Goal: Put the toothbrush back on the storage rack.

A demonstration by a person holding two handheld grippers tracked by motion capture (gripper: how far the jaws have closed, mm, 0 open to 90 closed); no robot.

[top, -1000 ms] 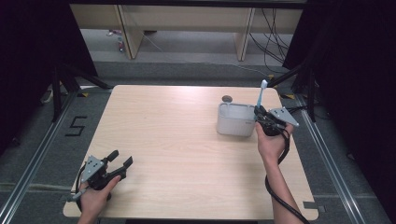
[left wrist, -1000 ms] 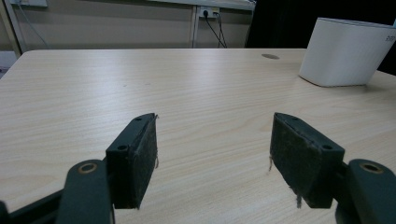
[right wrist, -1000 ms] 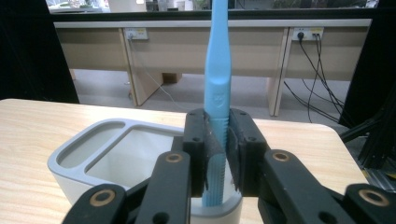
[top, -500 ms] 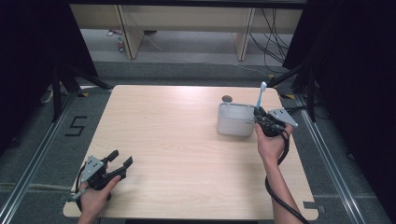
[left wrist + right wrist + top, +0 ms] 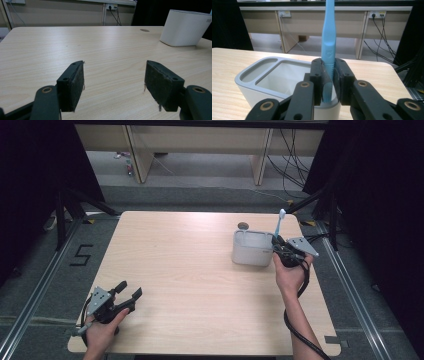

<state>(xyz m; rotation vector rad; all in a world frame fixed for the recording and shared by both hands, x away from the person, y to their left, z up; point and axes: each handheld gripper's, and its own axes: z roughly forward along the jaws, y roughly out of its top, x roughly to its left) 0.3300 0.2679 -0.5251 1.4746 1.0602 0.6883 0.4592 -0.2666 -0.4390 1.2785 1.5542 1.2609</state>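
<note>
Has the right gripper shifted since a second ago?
No. The right gripper stays shut on the blue toothbrush, at the same spot by the right end of the white holder.

From my feed, the holder [image 5: 252, 248] sits on the table [image 5: 190, 270] at the right of frame, toothbrush [image 5: 279, 224] just right of it, left gripper [image 5: 129, 295] down at lower left.
</note>
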